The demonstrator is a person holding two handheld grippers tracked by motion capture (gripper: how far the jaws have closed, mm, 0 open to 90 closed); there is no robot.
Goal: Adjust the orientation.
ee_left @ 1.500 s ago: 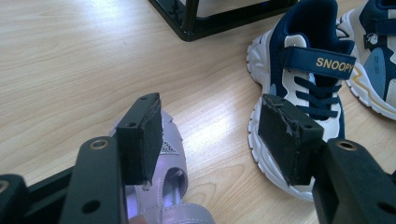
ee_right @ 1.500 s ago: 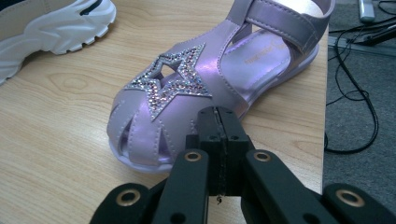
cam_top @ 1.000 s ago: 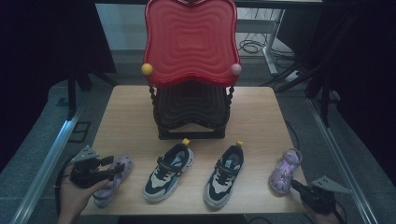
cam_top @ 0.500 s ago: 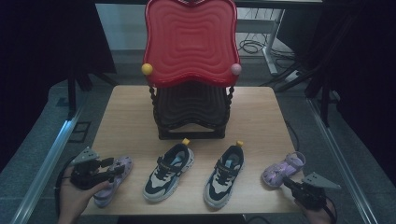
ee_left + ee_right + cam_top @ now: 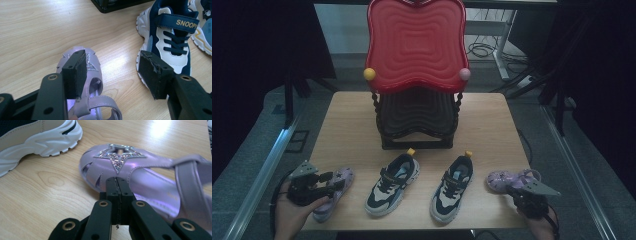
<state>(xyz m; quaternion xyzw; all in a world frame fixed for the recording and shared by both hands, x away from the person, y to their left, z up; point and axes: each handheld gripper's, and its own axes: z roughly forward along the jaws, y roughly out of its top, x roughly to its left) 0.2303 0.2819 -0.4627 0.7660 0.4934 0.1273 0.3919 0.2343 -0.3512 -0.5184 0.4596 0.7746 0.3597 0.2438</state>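
Two purple sandals and two navy-and-white sneakers lie along the table's front edge. My left gripper (image 5: pixel 332 179) (image 5: pixel 115 72) hovers open over the left sandal (image 5: pixel 344 175) (image 5: pixel 93 70); one pad is above its toe, the other beside the left sneaker (image 5: pixel 392 185) (image 5: pixel 172 37). The right sandal (image 5: pixel 509 179) (image 5: pixel 140 170) lies crosswise with its star-decorated toe toward the right sneaker (image 5: pixel 452 187) (image 5: pixel 37 140). My right gripper (image 5: pixel 518 192) (image 5: pixel 117 182) is shut with nothing between its pads, tip right at the sandal's side; whether it touches is unclear.
A black tiered rack (image 5: pixel 417 115) with a red wavy top (image 5: pixel 414 45) stands at the middle back of the wooden table (image 5: pixel 347 125). Bare wood lies to the rack's left and right. Floor rails and cables surround the table.
The right sandal has swung from pointing away to lying crosswise, toe to the left, with the right gripper moving in behind it. The left gripper has barely shifted.
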